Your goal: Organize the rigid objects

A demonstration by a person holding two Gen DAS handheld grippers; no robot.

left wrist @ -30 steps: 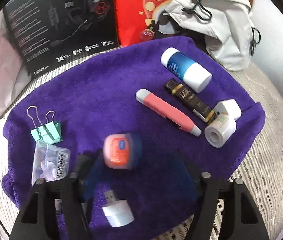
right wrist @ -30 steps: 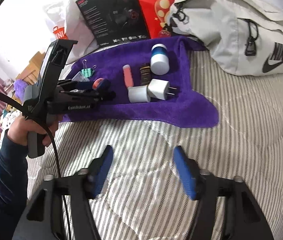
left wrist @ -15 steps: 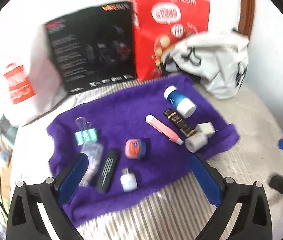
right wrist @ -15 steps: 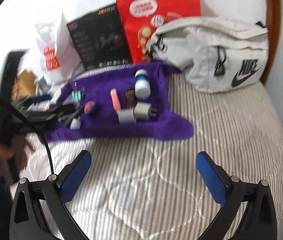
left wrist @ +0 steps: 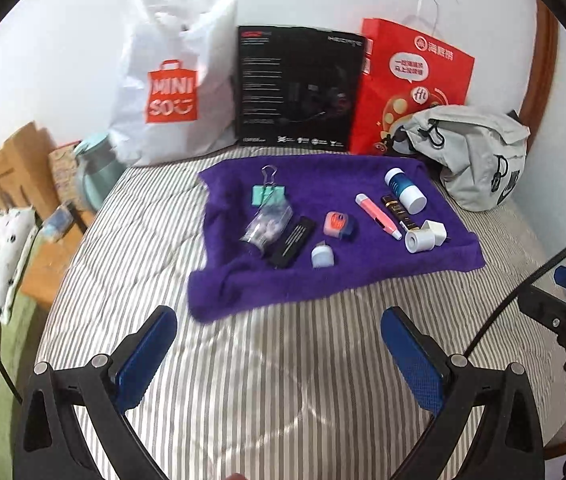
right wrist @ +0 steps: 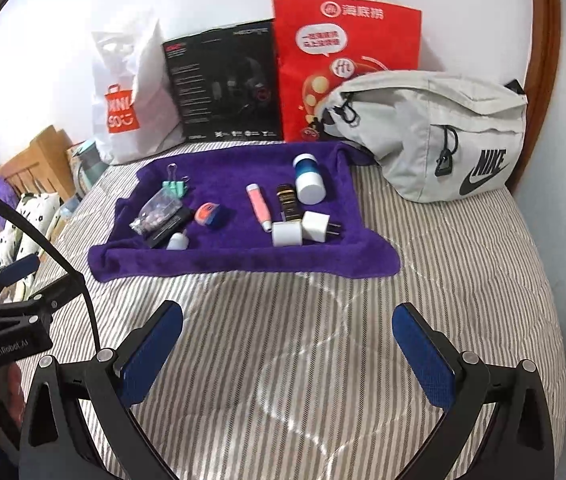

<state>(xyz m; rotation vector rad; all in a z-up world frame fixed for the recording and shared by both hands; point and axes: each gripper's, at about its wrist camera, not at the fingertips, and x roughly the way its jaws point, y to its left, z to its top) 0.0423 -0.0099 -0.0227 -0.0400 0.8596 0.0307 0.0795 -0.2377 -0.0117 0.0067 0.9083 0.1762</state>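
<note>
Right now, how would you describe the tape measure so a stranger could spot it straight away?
Find the purple towel spread on the striped bed. Near its middle, between the flat black bar and the pink pen, sits the tape measure. It is the only chunky, rounded item with an orange face and a dark blue body.

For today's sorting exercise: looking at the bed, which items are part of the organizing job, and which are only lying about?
Part of the job, on the purple towel:
binder clip, clear packet, black bar, orange tape, pink pen, blue bottle, white roll, plug adapter.

Lying about:
grey bag, red bag, black box, white shopping bag.
</note>
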